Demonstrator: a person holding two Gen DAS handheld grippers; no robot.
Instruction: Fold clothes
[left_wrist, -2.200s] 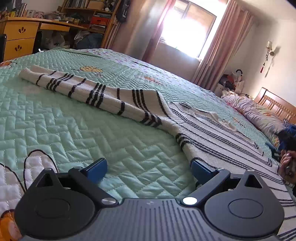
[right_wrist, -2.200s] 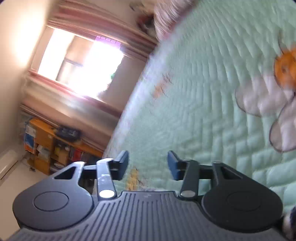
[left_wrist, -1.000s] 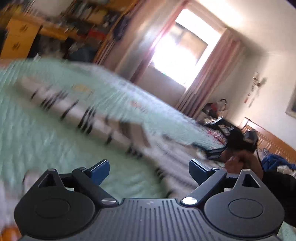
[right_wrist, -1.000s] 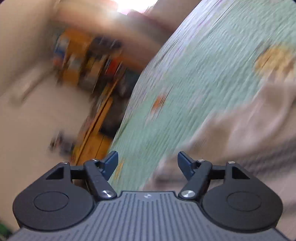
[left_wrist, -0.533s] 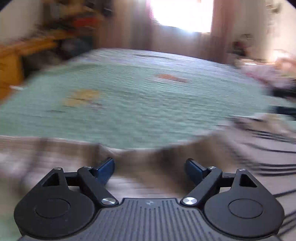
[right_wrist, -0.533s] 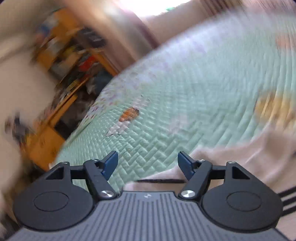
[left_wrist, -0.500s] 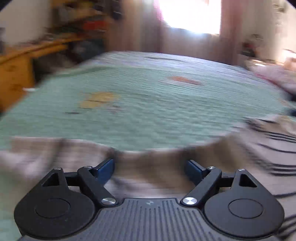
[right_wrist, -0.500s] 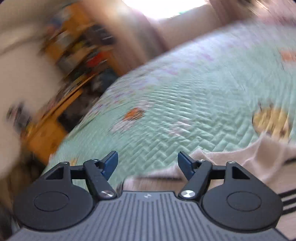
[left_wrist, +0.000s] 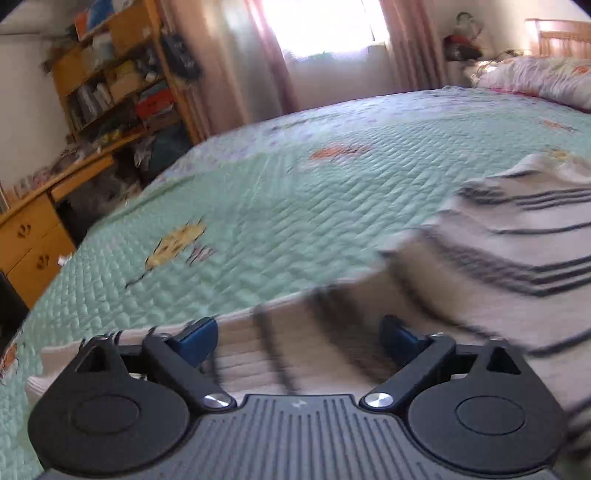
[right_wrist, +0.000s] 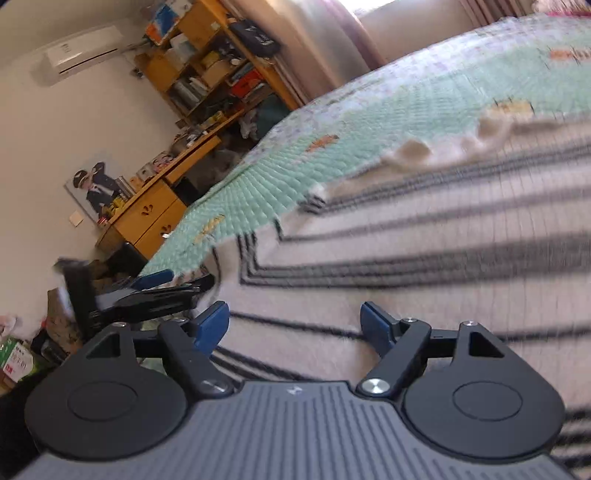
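A cream sweater with black stripes (left_wrist: 509, 236) lies spread on the green quilted bed (left_wrist: 295, 192). In the left wrist view my left gripper (left_wrist: 297, 338) hovers low over the sweater's sleeve, its jaws opening wide with nothing pinched between the blue pads. In the right wrist view the sweater's body (right_wrist: 424, 240) fills the right half, and my right gripper (right_wrist: 293, 325) hangs just above it, jaws opening and empty. The left gripper (right_wrist: 162, 282) also shows at the left in the right wrist view, by the sleeve's end.
A wooden desk with drawers (left_wrist: 26, 243) and a crowded bookshelf (left_wrist: 122, 81) stand past the bed's left edge. A curtained window (left_wrist: 325, 29) is behind the bed, pillows (left_wrist: 535, 77) at the far right. An air conditioner (right_wrist: 83, 46) hangs on the wall.
Both grippers swung across the bed and came down low over the striped sweater. Their jaws stand a little wider than before. The sweater lies as it did.
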